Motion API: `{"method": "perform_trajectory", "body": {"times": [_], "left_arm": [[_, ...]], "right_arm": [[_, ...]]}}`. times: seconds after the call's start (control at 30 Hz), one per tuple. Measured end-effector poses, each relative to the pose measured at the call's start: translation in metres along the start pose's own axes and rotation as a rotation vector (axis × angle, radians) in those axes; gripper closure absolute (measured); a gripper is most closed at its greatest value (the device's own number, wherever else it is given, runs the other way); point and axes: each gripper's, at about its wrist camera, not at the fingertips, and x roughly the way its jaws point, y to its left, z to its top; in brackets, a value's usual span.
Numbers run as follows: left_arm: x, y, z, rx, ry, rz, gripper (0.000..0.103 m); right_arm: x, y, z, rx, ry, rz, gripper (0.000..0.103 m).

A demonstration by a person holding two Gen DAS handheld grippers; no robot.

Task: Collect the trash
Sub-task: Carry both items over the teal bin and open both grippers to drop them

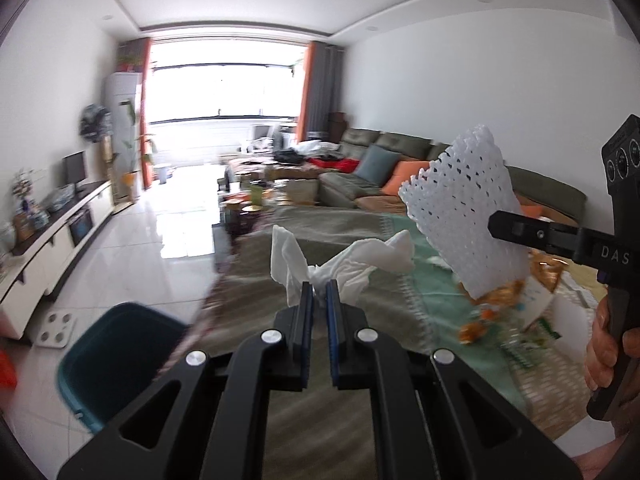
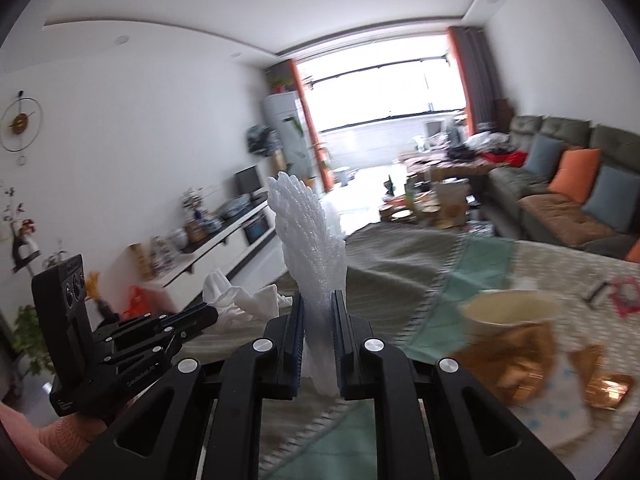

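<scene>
My left gripper (image 1: 319,289) is shut on a crumpled white tissue (image 1: 348,262), which sticks up past its blue pads above the table. My right gripper (image 2: 319,300) is shut on a white foam fruit net (image 2: 310,236) that stands upright between its fingers. In the left wrist view the foam net (image 1: 464,200) hangs at the right, pinched by the right gripper (image 1: 496,224). In the right wrist view the left gripper (image 2: 214,314) shows at the lower left with the tissue (image 2: 244,298) at its tip. A teal bin (image 1: 116,360) stands on the floor at the lower left.
The table wears a grey-green patterned cloth (image 1: 360,220). A paper cup (image 2: 512,328) and orange wrappers (image 2: 604,384) lie on it at the right. Beyond are a green sofa (image 1: 380,168) with cushions, a cluttered coffee table (image 2: 432,200) and a white TV cabinet (image 1: 60,236). A white scale (image 1: 54,330) lies on the floor.
</scene>
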Motion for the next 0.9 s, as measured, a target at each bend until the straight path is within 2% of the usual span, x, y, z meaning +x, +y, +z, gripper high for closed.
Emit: {"method": "perform_trajectory", "body": {"times": [0.5, 0.7, 0.9], "left_arm": [[-0.018, 0.119, -0.012, -0.115, 0.036, 0.29, 0.094], [-0.004, 0.148, -0.019, -0.152, 0.089, 0.367, 0.094], [0.009, 0.171, -0.027, -0.21, 0.15, 0.391, 0.094]], "right_arm": [[0.113, 0.066, 0.006, -0.016, 0.152, 0.264, 0.09], [0.159, 0.093, 0.007, -0.021, 0.218, 0.332, 0.09], [0.198, 0.113, -0.001, -0.018, 0.3, 0.354, 0.09]]}}
